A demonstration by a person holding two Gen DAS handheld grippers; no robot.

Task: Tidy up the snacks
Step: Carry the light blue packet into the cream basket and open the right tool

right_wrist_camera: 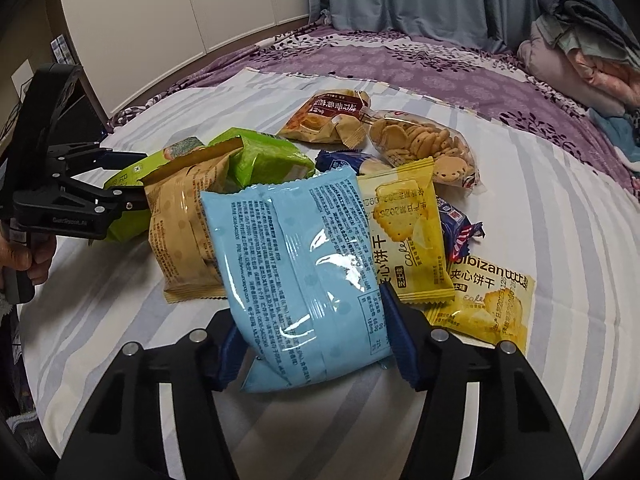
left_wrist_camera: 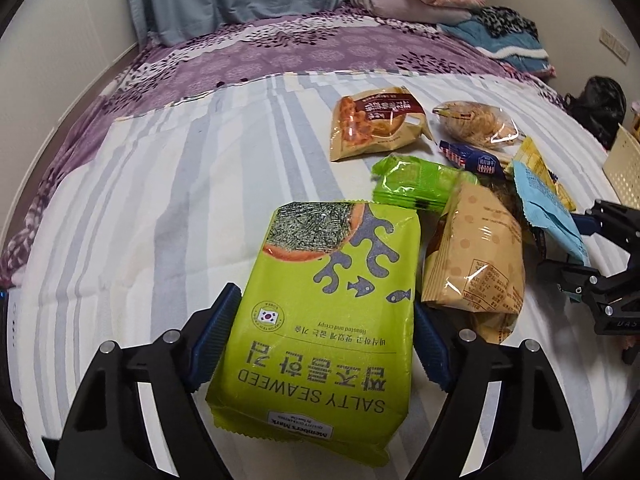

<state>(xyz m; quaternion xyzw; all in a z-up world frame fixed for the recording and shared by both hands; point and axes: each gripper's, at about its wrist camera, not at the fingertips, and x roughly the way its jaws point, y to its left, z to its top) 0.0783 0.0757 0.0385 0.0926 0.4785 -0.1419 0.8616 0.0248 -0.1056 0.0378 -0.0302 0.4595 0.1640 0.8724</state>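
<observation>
Left gripper [left_wrist_camera: 322, 340] clamps seaweed bag [left_wrist_camera: 324, 308]; right gripper [right_wrist_camera: 316, 336] clamps blue packet [right_wrist_camera: 296, 272]. Advice: lift both straight up, clear of pile at 12 o'clock, grip steady

Lime-green seaweed pack [left_wrist_camera: 320, 312], striped grey-white sheet [left_wrist_camera: 160, 200]

The green seaweed bag [left_wrist_camera: 320, 320] reads "SALTY SEAWEED", "Roasted and crispy" and "Member's Mark", with Korean lettering and a round Korean flag seal. One yellow packet [right_wrist_camera: 486, 304] shows "bibizan", "夹心饼干" and "Cale…"; the other yellow packet [right_wrist_camera: 404, 232] shows "心饼干" and a printed date beginning 2026. The blue bag [right_wrist_camera: 296, 272] carries fine print too small to read, and the left gripper [right_wrist_camera: 132, 184] body bears a faint "GenRobot.AI".
</observation>
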